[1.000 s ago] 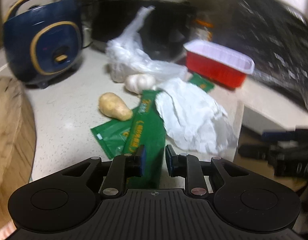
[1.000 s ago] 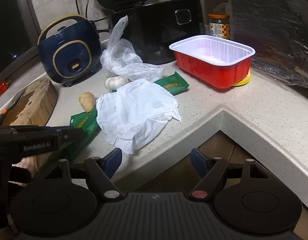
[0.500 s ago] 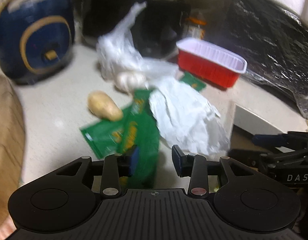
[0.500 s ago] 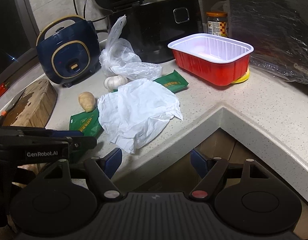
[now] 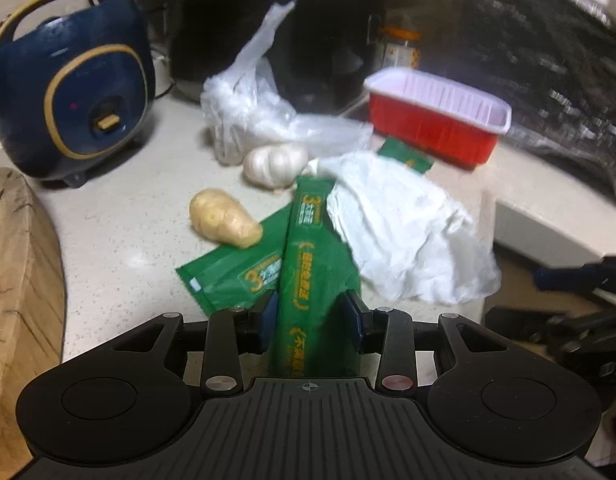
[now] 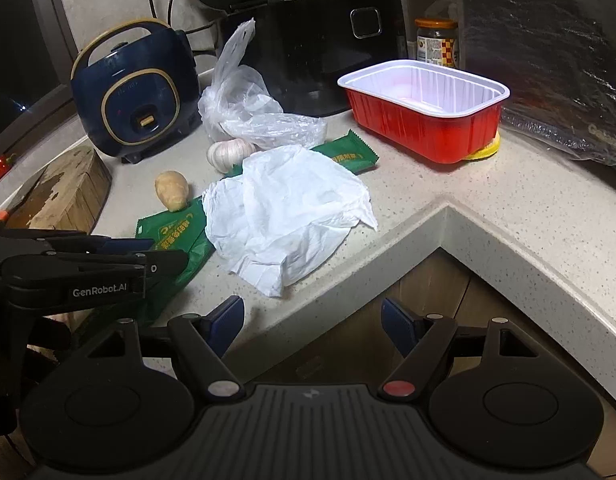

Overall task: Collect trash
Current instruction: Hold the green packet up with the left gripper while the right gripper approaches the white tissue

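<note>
Where the left claw (image 5: 311, 316) had pinched the wrapper a second ago, its jaws now stand apart.
Left claw: open wide, gripping nothing; green wrapper (image 5: 315, 272) lies between the pads, apparently loose.
Meaning: wrapper released, or grip being reset; it is not yet collected.
Right claw (image 6: 311, 322): open and empty, off the counter (image 6: 447, 188) edge, unchanged.
Green wrappers: three visible, one between the left pads, one flat beside it (image 5: 232, 276), one partly under the white bag (image 5: 403, 220).
Plastic bags: two, the white one and a clear one (image 5: 260, 116).
Red tray (image 5: 435, 116): one.
Garlic (image 5: 274, 162): one.
Ginger (image 5: 222, 218): one.
</note>
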Demonstrator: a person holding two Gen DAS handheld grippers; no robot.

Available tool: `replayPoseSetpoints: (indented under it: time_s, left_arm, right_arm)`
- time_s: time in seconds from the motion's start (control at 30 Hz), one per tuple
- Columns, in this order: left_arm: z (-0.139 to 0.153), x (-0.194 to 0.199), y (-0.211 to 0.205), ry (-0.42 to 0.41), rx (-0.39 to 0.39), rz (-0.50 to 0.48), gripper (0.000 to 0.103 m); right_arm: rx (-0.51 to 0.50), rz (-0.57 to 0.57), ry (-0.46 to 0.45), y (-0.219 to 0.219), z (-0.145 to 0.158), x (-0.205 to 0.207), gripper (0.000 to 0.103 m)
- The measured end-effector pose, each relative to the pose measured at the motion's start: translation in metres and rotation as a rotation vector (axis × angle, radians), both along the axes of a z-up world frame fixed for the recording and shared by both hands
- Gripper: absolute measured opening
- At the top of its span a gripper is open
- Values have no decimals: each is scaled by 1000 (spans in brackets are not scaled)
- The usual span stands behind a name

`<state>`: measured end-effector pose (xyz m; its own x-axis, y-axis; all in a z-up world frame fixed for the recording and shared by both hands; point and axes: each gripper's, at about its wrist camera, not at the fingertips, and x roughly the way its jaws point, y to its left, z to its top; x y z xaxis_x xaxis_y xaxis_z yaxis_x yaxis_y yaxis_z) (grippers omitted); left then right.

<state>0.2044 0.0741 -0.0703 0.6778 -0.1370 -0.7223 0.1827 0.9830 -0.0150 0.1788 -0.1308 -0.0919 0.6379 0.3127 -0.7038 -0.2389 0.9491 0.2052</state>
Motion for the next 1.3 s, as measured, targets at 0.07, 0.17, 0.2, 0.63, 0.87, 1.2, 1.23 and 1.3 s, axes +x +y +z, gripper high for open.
replayPoseSetpoints:
  time_s: [0.07,0.17,0.2,0.63,0.87,1.2,1.23,1.3]
  left_arm:
    - [6,-3,-1,-22,-31,-25,40]
    - [5,-1,-10,-16,21,-62,40]
    - [3,0,-14,-22,61,-61,40]
    - [-16,9,-12,61,4,-59,44]
    - [-19,2,-12,34,17,-70,46]
    - [-18,-3,-11,42,-31,-87,33]
    - [-18,-6,-11,40,-40,-78,28]
    - [-13,-12,-5,19,-79,-41,18]
  right_arm:
    - [-11,-3,-1,0,0,-1,76]
    - [-18,-14,-1,-2,0,-2,76]
    - [-17,-18,4,-3,-1,-2,76]
    - [-6,-29,18,-5,-3,-5,76]
    - [1,-36,-2,-8,0,-8,76]
    - [-14,-1,-22,0,-2,-8,76]
    - [-41,6,-50,3,0,-9,76]
    - [-115,30,-122,11,5,-10,76]
